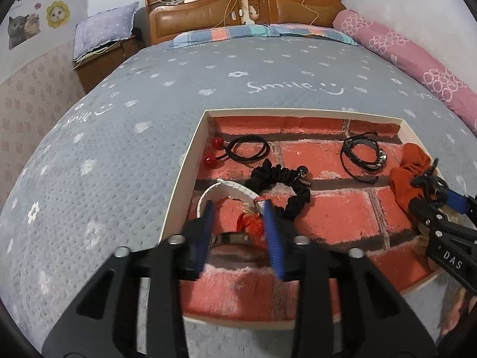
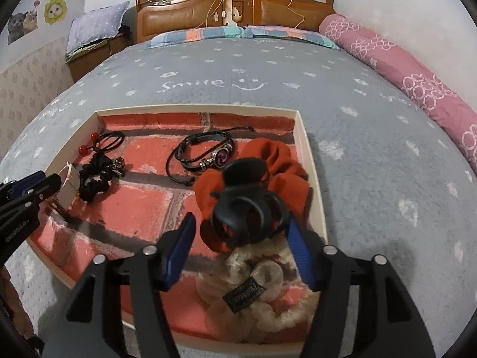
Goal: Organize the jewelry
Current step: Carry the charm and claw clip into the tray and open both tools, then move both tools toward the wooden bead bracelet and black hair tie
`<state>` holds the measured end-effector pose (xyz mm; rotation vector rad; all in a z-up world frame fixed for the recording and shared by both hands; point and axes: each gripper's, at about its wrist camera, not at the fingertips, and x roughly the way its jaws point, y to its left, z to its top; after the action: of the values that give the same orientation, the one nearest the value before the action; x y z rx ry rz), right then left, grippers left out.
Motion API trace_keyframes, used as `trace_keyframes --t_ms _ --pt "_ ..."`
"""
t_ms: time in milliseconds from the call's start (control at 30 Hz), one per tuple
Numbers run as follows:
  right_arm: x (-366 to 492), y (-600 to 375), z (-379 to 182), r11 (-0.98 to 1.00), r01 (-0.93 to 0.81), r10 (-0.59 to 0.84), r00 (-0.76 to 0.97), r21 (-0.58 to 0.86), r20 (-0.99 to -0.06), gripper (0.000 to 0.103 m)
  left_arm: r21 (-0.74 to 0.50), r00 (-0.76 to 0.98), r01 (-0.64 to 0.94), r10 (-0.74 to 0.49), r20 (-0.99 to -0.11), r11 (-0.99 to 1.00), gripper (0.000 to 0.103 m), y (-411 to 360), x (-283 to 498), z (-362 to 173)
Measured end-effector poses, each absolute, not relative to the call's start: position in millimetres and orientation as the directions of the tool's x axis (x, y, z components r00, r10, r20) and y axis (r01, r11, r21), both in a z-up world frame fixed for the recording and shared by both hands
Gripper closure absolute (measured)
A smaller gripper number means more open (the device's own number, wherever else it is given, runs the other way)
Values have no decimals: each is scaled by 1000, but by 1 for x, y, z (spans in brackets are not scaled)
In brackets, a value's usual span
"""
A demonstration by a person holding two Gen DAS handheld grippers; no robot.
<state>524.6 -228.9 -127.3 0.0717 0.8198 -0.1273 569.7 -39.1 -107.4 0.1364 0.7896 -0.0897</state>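
Note:
A shallow white tray (image 1: 182, 176) lined with brick-pattern fabric lies on the bed. My left gripper (image 1: 238, 208) is open around a white band with a red tassel (image 1: 249, 222) at the tray's near left. My right gripper (image 2: 241, 226) is open around a black claw clip (image 2: 247, 208) that rests on an orange scrunchie (image 2: 277, 164) and a cream scrunchie (image 2: 268, 280). A black scrunchie (image 1: 286, 185), a black hair tie with red beads (image 1: 238, 149) and a black cord bracelet (image 1: 362, 155) lie inside the tray. The right gripper also shows in the left wrist view (image 1: 429, 179).
The tray (image 2: 310, 161) sits on a grey quilt (image 1: 119, 119). A long pink bolster (image 1: 402, 56) lies along the right side. A wooden headboard (image 1: 238, 9) and a nightstand with a pillow (image 1: 101, 29) stand at the back.

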Motion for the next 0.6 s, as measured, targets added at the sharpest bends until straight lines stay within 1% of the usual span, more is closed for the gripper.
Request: trace_keyframes --t_ms 33,67,100,133,167,200,267,300,367,467,500,600 --pt "523 -229 -125 991 137 -84 679 13 -729 35 88 704 134 -32 -710 987 57 -38 567 -106" --pt "520 -229 -123 991 131 -81 684 13 -725 35 92 711 140 -35 -703 986 54 -36 561 -103" --pt "517 -228 -120 992 128 -82 688 9 -721 33 98 716 144 -35 -697 985 53 -35 557 -101" --pt "514 -229 -117 992 129 -85 691 6 -718 31 101 722 147 -37 -691 984 50 -34 552 -98" --pt "511 -230 -115 992 129 -84 692 9 -717 30 99 725 149 -40 -688 984 45 -33 548 -95" --pt "508 -231 -112 992 128 -80 695 15 -715 29 94 730 148 -45 -682 985 41 -30 543 -91" --pt "500 -232 -104 992 124 -69 706 27 -705 26 84 745 141 -49 -665 986 27 -24 533 -83" --pt "496 -233 -100 992 122 -69 713 27 -698 24 83 753 137 -49 -657 987 25 -22 528 -79" --pt "487 -232 -94 993 120 -76 725 17 -684 20 77 763 133 -53 -644 988 15 -16 517 -70" --pt "471 -232 -84 993 116 -78 746 14 -661 14 65 778 121 -54 -626 990 6 -6 498 -58" --pt "464 -232 -82 993 113 -72 751 21 -657 11 63 782 111 -48 -621 992 6 -2 491 -55" --pt "446 -233 -78 993 120 -79 764 21 -640 9 26 787 106 -68 -614 994 5 12 470 -48"
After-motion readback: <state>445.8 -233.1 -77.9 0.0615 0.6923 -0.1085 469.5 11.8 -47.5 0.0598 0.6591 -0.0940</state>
